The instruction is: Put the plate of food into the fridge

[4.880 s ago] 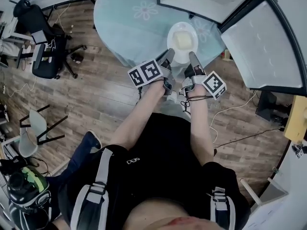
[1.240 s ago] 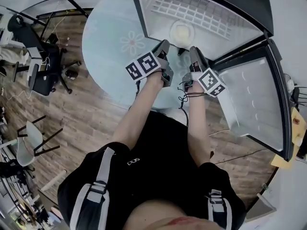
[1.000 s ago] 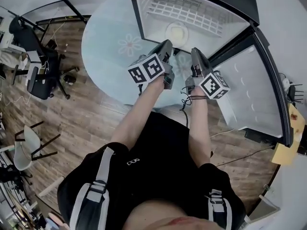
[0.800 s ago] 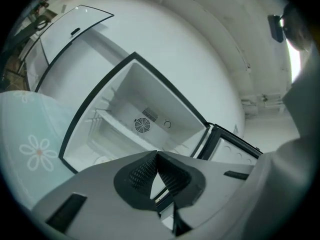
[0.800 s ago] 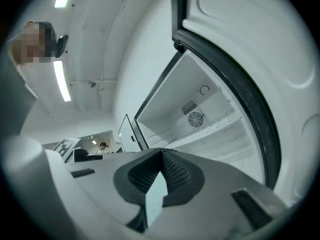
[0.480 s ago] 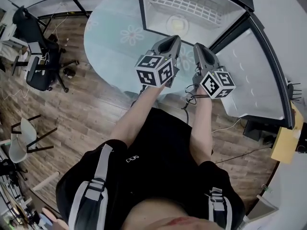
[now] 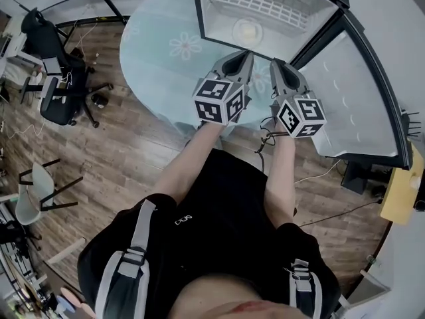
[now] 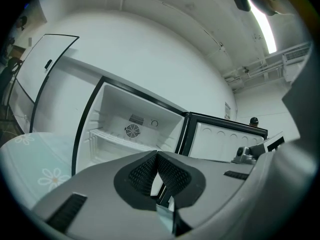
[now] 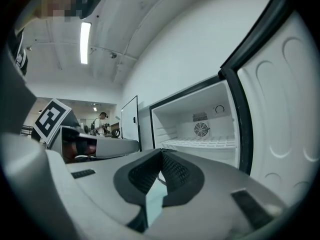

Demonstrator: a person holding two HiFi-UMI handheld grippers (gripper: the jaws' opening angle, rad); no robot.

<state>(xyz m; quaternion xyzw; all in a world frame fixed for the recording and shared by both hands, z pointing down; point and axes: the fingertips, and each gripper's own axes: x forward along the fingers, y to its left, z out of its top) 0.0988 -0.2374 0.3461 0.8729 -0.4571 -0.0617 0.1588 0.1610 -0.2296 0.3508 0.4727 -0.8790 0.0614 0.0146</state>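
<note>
Two pairs of jaws are shown pressed together with nothing between the ribbed pads: those of the left gripper (image 8: 156,156) and those of the right gripper (image 9: 161,154). We read both as empty. Each gripper is held level and aimed at the open fridge (image 7: 212,15), side by side and apart, the tips short of the black front frame.

The plate of food (image 7: 248,30) lies inside the compartment, near its middle and nearer the opening than the wire shelf (image 7: 265,2). It is clear of both grippers. We judge the placing step done, since the plate rests unsupported by any jaws; the gripper views do not show it, as the jaw bodies hide the lower compartment.

The fridge door (image 7: 362,92) stands swung wide on the right, close beside the right gripper, and we take it that it remains to be closed. On the left, the round worktop (image 7: 159,58) with its flowered cloth runs up to the fridge's left edge and passes under the left gripper.

Open room lies behind, over the wooden floor (image 7: 133,151), while the office chair (image 7: 60,92) stands well apart at far left. Any sweep to the right meets the door's inner face first.
</note>
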